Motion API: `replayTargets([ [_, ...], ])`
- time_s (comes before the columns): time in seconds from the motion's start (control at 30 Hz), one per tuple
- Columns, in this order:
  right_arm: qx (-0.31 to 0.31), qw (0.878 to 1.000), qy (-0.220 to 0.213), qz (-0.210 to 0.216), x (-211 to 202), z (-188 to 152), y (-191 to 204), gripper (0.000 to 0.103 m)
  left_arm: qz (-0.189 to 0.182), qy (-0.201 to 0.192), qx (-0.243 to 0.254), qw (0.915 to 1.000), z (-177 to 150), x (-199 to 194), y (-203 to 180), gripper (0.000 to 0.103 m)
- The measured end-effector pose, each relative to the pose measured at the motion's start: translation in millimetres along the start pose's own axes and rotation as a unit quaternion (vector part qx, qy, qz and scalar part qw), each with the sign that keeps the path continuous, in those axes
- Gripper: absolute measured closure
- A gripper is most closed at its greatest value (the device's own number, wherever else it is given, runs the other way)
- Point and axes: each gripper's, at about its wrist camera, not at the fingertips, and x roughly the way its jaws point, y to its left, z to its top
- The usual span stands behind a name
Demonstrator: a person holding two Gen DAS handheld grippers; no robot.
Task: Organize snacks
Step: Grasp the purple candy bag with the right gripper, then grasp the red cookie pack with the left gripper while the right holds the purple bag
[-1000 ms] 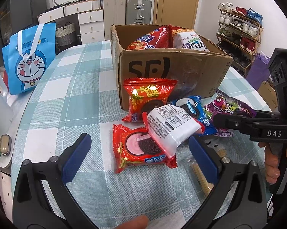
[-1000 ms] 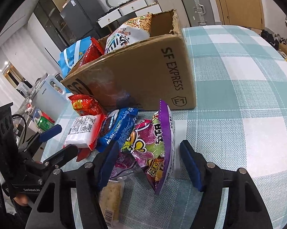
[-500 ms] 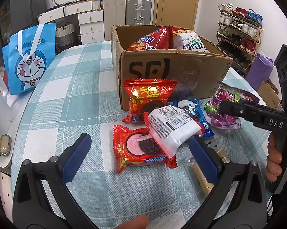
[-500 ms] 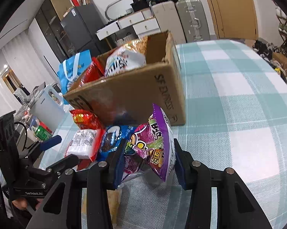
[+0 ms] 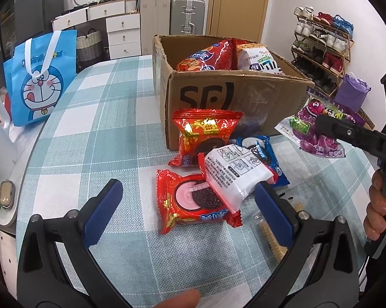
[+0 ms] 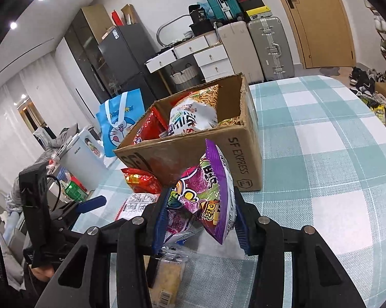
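Two bags sit boxed; my right jaws pinch the purple pack, left jaws wide over four packs.

The left wrist view looks down close over the checked table toward the cardboard box. The right wrist view faces that box from its right corner; both share it.

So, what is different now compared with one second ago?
The right hand-held gripper closed on the purple bag and lifted it off the table, up toward the box. The left hand-held gripper stayed open and in place above the red pack; the other snacks did not move.
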Motion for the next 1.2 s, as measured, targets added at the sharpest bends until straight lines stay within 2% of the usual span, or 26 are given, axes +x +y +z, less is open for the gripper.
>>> replayTargets([
  [0.33,0.002,1.000,0.006,-0.001,4.1,-2.1,0.8,0.058,0.002,0.038,0.030,0.9988,-5.0,15.1,0.4,0.001],
  [0.43,0.004,1.000,0.008,-0.001,5.0,-2.4,-0.1,0.058,-0.005,0.050,0.015,0.9986,-5.5,22.5,4.3,0.001],
  [0.57,0.005,1.000,0.009,-0.001,5.8,-2.9,-0.8,0.058,-0.038,0.066,-0.013,0.9970,-6.6,32.6,9.6,0.001],
  [0.9,0.003,1.000,0.008,-0.001,6.7,-3.0,-1.9,0.058,-0.005,0.071,-0.004,0.9974,-7.3,43.6,5.8,0.002],
  [1.0,0.003,1.000,0.007,-0.002,6.3,-2.5,-1.2,0.058,0.005,0.069,0.007,0.9976,-7.6,43.6,3.3,0.013],
  [1.07,0.003,1.000,0.007,-0.002,6.0,-2.3,-1.0,0.058,0.006,0.064,0.014,0.9978,-9.0,40.5,-0.2,0.026],
  [1.1,0.003,1.000,0.007,-0.002,5.8,-2.4,-0.7,0.058,0.002,0.061,0.016,0.9980,-9.0,39.6,-0.8,0.028],
  [1.17,0.002,1.000,0.006,-0.002,5.4,-2.2,-0.2,0.058,-0.008,0.056,0.018,0.9982,-10.5,35.5,-3.6,0.040],
  [1.2,0.002,1.000,0.005,-0.002,5.4,-2.2,-0.4,0.058,-0.010,0.054,0.021,0.9982,-10.8,33.9,-4.7,0.042],
])
